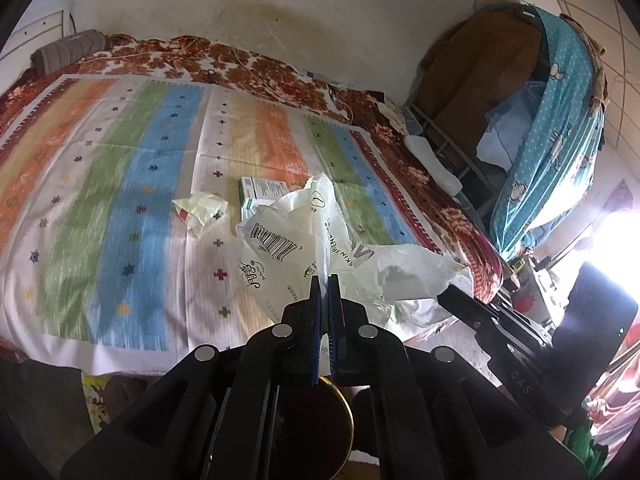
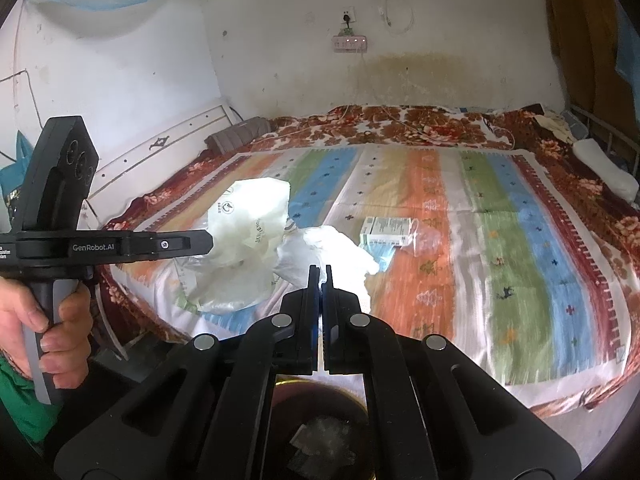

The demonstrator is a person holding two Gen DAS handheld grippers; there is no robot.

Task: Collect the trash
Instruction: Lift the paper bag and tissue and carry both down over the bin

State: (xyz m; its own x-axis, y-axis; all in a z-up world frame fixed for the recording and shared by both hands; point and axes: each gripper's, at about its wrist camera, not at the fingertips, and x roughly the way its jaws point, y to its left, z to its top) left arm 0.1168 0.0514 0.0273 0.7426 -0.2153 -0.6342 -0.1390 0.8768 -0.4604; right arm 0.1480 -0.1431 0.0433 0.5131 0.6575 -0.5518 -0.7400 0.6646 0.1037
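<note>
Left wrist view: your left gripper [image 1: 325, 280] is pinching the printed wrapper [image 1: 280, 240], your right gripper [image 2: 320, 270] the white bag [image 2: 324, 252]; the box [image 2: 386, 231] and crumpled scrap [image 1: 200, 208] are waiting.

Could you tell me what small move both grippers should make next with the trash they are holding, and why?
Probably lower both over the gold-rimmed bin and let go. The left gripper is shut on the printed plastic wrapper, the right gripper on the white crumpled paper, and the bin sits just beneath them.

Daylit, fisheye-warped, motion-blurred views; blown-out glare at right.
</note>
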